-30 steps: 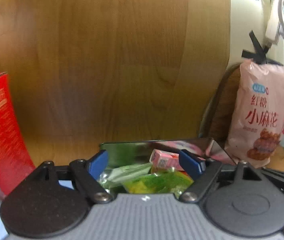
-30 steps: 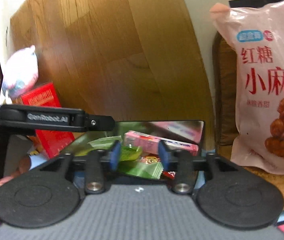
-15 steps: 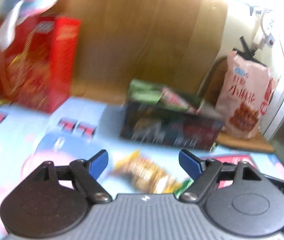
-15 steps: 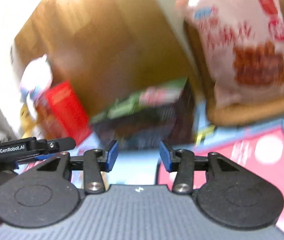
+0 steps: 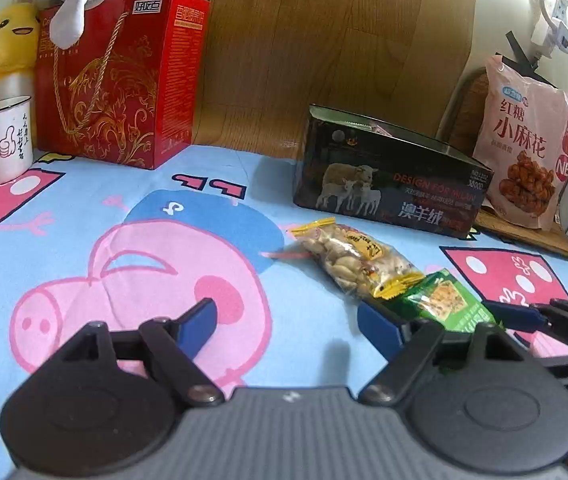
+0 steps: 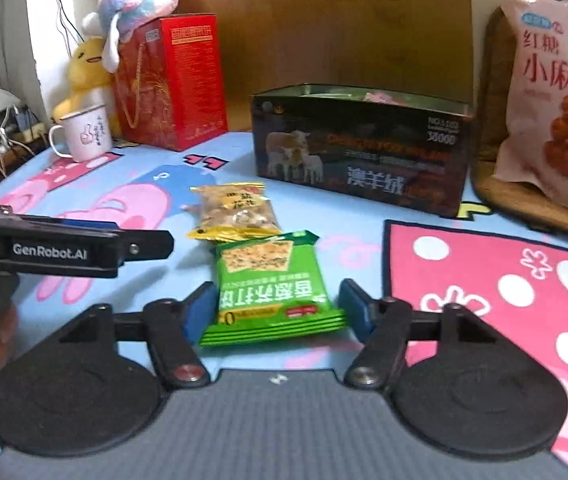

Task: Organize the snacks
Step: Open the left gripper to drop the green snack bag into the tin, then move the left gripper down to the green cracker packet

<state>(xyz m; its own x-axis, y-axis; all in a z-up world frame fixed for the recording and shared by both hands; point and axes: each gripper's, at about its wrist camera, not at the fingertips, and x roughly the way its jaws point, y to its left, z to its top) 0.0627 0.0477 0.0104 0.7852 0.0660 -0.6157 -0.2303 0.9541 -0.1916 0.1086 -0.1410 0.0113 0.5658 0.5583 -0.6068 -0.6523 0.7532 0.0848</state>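
Observation:
A green cracker packet (image 6: pixel 270 288) lies on the cartoon-print cloth between the open fingers of my right gripper (image 6: pixel 274 306), not clamped; it also shows in the left wrist view (image 5: pixel 443 302). A yellow-ended clear packet of nuts (image 6: pixel 234 212) lies just beyond it, also in the left wrist view (image 5: pixel 353 258). A dark open box (image 6: pixel 363 148) with snacks inside stands behind them, also in the left wrist view (image 5: pixel 387 176). My left gripper (image 5: pixel 287 322) is open and empty over the cloth, left of the packets.
A red gift box (image 5: pixel 120 76) with plush toys, a white mug (image 5: pixel 0 140) at the far left, and a large pink snack bag (image 5: pixel 527 148) on a wooden board at the right stand at the back. A wood panel rises behind.
Both grippers have pulled back and down from over the dark box to the cloth in front of it. My right gripper has opened wider and now straddles the green packet.

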